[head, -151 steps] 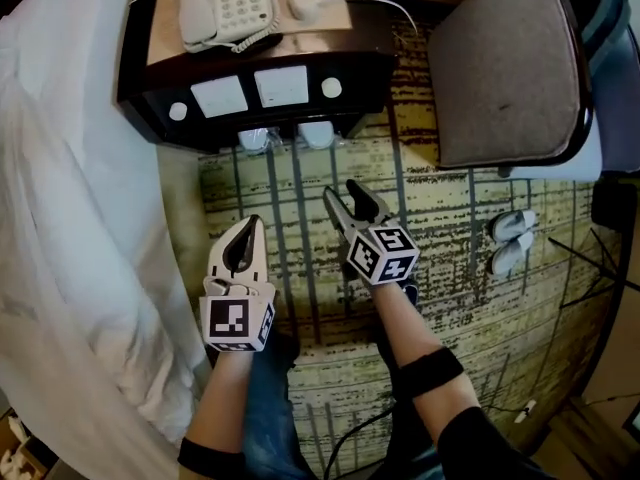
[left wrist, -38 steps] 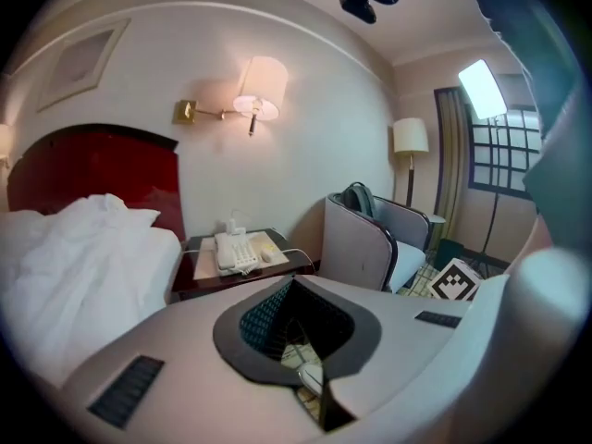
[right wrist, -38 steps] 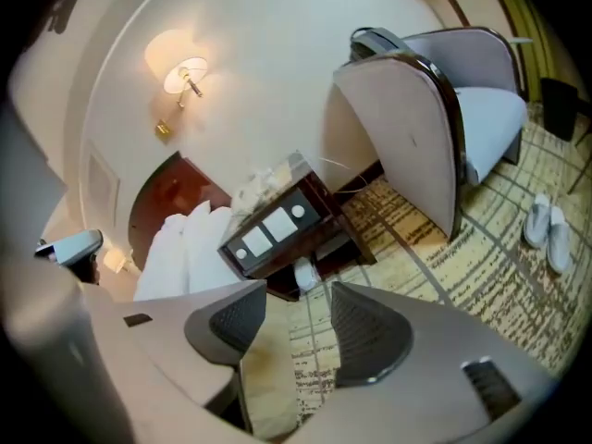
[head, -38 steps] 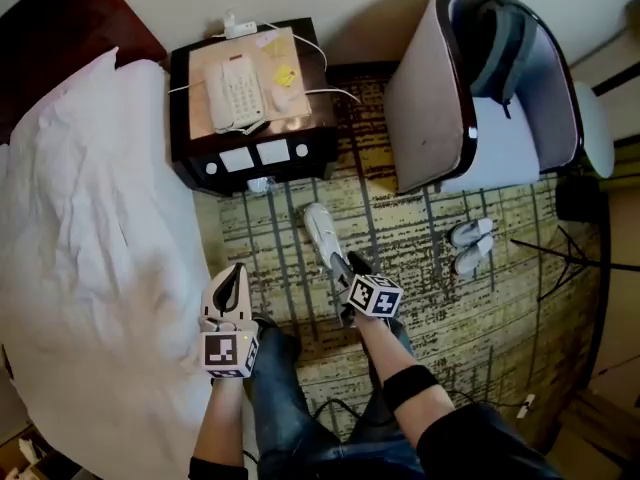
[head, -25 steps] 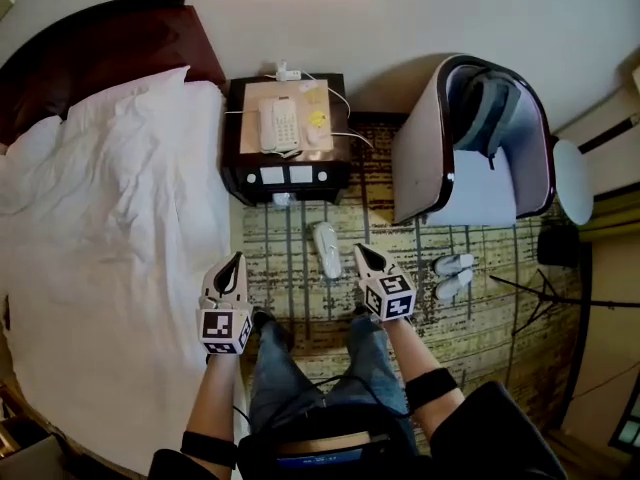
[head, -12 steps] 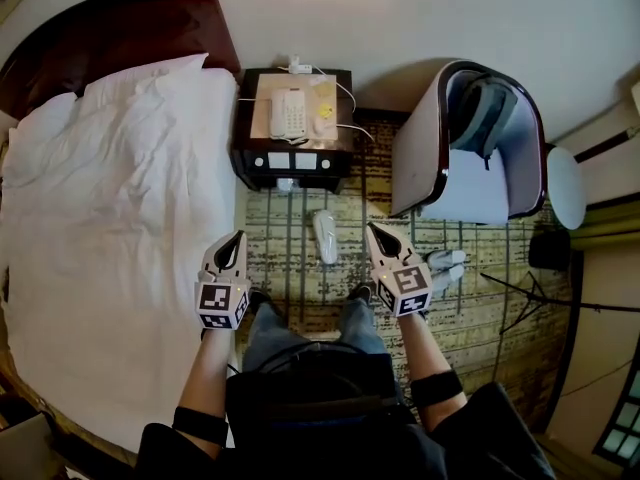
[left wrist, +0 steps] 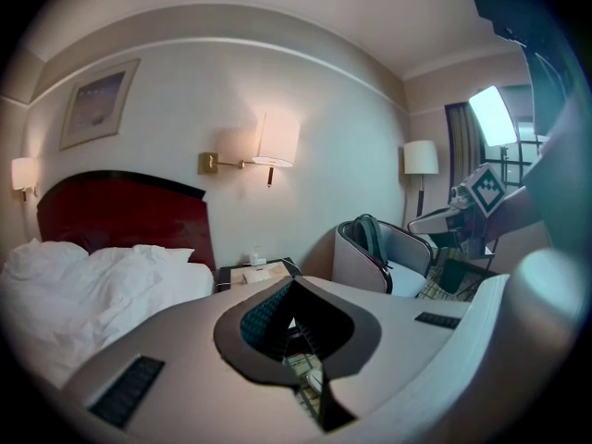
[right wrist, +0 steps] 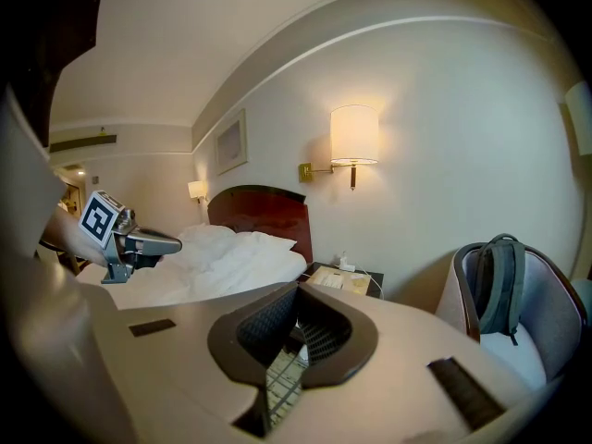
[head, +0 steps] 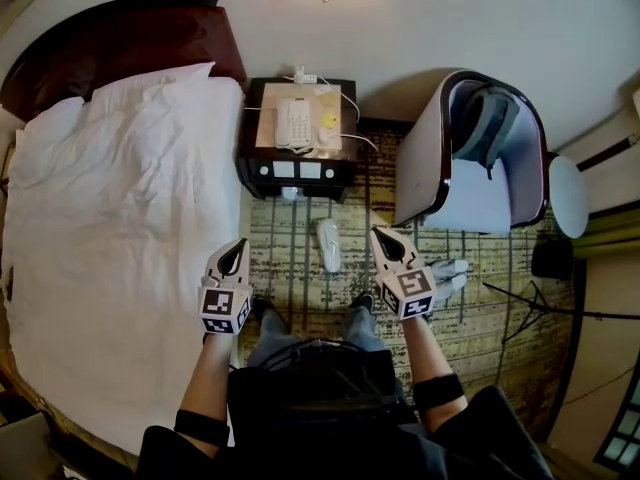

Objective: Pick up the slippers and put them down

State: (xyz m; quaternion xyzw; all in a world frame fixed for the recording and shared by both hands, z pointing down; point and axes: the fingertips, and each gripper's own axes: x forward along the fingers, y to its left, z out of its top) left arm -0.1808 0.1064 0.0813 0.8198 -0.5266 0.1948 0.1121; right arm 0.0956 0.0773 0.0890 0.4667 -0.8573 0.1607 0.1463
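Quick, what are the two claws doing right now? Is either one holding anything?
Left claw: closed, holding nothing.
Right claw: closed, holding nothing.

Three slippers (head: 328, 245) (head: 458, 265) (head: 448, 286), one bed (head: 120, 218), one armchair (head: 425, 168)

Left gripper (head: 238, 245): cream shell, dark teardrop recess, cube (head: 225, 309) of black-and-white square markers at the rear.
Right gripper (head: 379, 234): same build, same cube.
Black band (head: 199, 426) on each forearm.
Dark top (head: 310, 408).
Blue jeans (head: 290, 340).
Dark shoes (head: 262, 308).
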